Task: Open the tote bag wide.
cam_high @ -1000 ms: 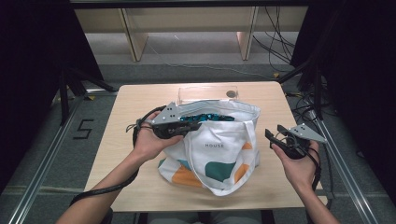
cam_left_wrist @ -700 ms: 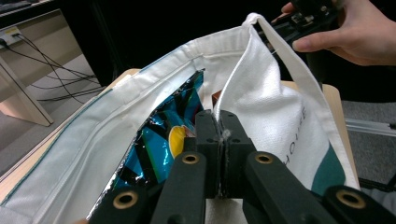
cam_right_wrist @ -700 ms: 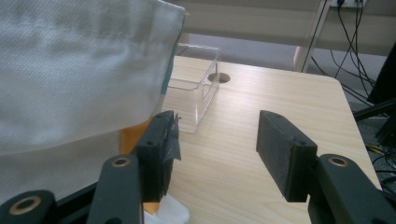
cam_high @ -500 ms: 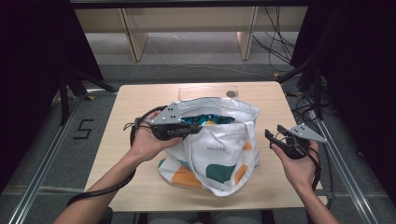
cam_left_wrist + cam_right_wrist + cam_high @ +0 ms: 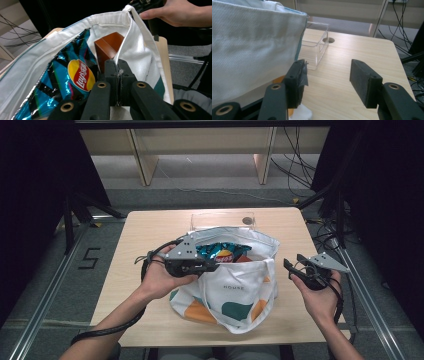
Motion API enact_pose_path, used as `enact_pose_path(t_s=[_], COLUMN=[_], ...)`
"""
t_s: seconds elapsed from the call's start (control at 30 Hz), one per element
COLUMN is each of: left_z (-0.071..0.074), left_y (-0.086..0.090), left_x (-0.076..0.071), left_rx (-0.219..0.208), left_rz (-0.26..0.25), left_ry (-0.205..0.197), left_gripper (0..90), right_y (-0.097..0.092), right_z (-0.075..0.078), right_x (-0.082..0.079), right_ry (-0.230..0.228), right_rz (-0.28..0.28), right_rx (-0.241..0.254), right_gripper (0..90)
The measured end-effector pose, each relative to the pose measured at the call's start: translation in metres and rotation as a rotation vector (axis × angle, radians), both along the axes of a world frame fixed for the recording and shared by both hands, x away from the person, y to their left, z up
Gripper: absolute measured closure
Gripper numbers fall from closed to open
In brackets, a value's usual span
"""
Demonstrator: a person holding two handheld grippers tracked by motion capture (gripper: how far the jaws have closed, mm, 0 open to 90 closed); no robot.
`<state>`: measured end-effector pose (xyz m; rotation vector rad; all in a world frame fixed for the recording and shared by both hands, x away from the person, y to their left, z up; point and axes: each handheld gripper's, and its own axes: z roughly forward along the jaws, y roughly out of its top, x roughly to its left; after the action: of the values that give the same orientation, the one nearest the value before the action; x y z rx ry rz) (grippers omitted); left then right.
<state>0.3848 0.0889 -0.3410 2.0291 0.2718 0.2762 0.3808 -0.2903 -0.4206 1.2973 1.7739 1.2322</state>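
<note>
A white tote bag (image 5: 235,290) with green and orange patches stands open in the middle of the table. Inside it lie a blue crisp packet (image 5: 220,252) (image 5: 67,77) and a brown box (image 5: 108,48). My left gripper (image 5: 212,266) (image 5: 119,75) is shut on the bag's near rim (image 5: 125,47), holding the mouth up. To the bag's right, my right gripper (image 5: 290,266) (image 5: 328,75) stands open above bare wood with nothing between its jaws; the bag's white side (image 5: 249,45) is just beside its left jaw.
A clear plastic tray (image 5: 222,219) (image 5: 318,45) sits behind the bag near the table's far edge, next to a round hole (image 5: 247,220) (image 5: 328,40). Bare tabletop (image 5: 135,245) lies left of the bag. Cables trail on the floor at the right.
My left gripper has shifted slightly with the bag rim still in it. The right gripper has kept still.
</note>
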Motion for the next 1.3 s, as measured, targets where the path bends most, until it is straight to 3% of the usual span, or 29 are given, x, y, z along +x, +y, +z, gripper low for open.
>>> enact_pose_path(t_s=[0.1,0.13,0.2,0.47,0.5,0.6,0.67,0.8,0.83,1.07,1.1,1.2,1.23,1.3], left_z=[-0.001,-0.002,-0.004,-0.013,-0.013,-0.011,-0.013,-0.017,-0.018,-0.014,-0.014,-0.017,-0.020,-0.024], left_y=[-0.001,-0.002,-0.003,-0.004,-0.004,-0.002,-0.002,-0.005,-0.005,-0.003,-0.003,-0.006,-0.008,-0.010], left_x=[-0.003,-0.004,-0.005,-0.009,-0.011,-0.010,-0.011,-0.015,-0.017,-0.021,-0.021,-0.023,-0.024,-0.024], left_rx=[0.002,0.004,0.010,0.023,0.016,0.018,0.022,0.035,0.032,0.044,0.052,0.073,0.083,0.102], left_rz=[0.001,-0.004,-0.008,-0.028,-0.017,-0.026,-0.032,-0.044,-0.036,-0.054,-0.061,-0.077,-0.081,-0.087], left_ry=[-0.003,-0.004,0.002,0.007,0.009,-0.013,-0.007,-0.001,0.009,-0.005,-0.008,-0.003,0.003,0.009], left_gripper=[87.6,87.6,87.6,87.6,87.6,87.5,87.6,87.6,87.5,87.5,87.6,87.6,87.6,87.6], right_y=[0.000,-0.002,-0.002,0.001,-0.001,-0.001,0.002,0.001,-0.001,-0.001,0.001,0.001,-0.001,0.000], right_z=[0.000,-0.001,-0.001,-0.002,-0.002,-0.002,-0.001,-0.001,-0.002,-0.001,-0.001,-0.002,-0.001,-0.002], right_x=[0.000,0.002,0.002,0.001,0.003,0.003,0.000,0.001,0.003,0.002,0.001,0.002,0.002,0.002], right_ry=[0.008,-0.017,-0.025,-0.004,-0.017,-0.019,0.002,0.000,-0.017,-0.017,-0.004,-0.006,-0.011,-0.010], right_rz=[0.000,0.015,0.017,0.013,0.028,0.026,0.004,0.007,0.031,0.026,0.014,0.013,0.022,0.011], right_rx=[-0.006,-0.037,-0.044,-0.005,-0.026,-0.027,-0.007,-0.013,-0.024,-0.028,-0.007,-0.010,-0.033,-0.023], right_gripper=[46.6,46.6,46.7,46.6,46.6,46.6,46.6,46.6,46.6,46.6,46.6,46.6,46.6,46.6])
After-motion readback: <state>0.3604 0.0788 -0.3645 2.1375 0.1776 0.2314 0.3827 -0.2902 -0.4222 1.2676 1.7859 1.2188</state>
